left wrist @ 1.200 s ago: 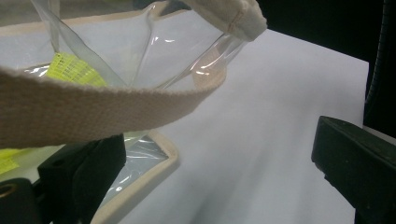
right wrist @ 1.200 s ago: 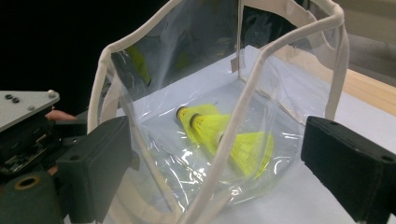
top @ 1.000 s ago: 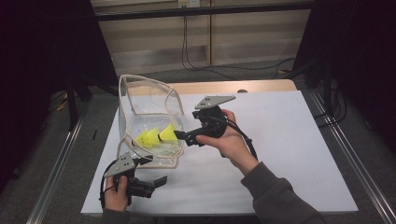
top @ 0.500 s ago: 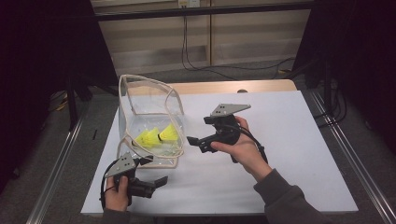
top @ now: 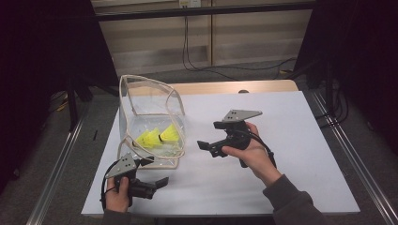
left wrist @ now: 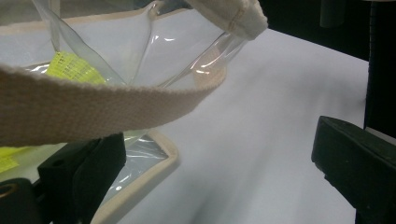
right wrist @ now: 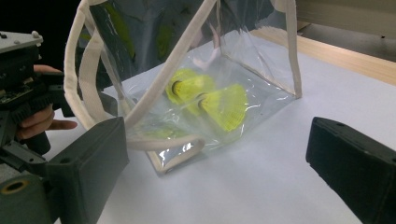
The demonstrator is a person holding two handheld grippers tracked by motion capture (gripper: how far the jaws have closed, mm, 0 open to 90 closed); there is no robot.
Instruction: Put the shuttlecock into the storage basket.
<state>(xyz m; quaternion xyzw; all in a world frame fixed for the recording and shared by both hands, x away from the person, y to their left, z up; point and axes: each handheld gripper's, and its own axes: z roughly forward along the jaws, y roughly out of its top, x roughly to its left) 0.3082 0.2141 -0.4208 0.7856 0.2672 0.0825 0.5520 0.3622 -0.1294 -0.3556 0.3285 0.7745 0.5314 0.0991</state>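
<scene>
White table [top: 300, 140] under us, clear bag [top: 150, 117] with yellow shuttlecocks [top: 157, 137] at ten o'clock; both grippers, left [top: 162, 182] and right [top: 202, 146], gape empty. We steady its strap [left wrist: 93, 105] before reaching in.

The tote bag [right wrist: 243, 60] is glossy clear plastic edged with rough woven beige cloth webbing [left wrist: 93, 109]. Yellow shuttlecocks [right wrist: 219, 105] inside look like meshed plastic. The surface [top: 291, 140] is matt white, its far edge bare wood.
</scene>
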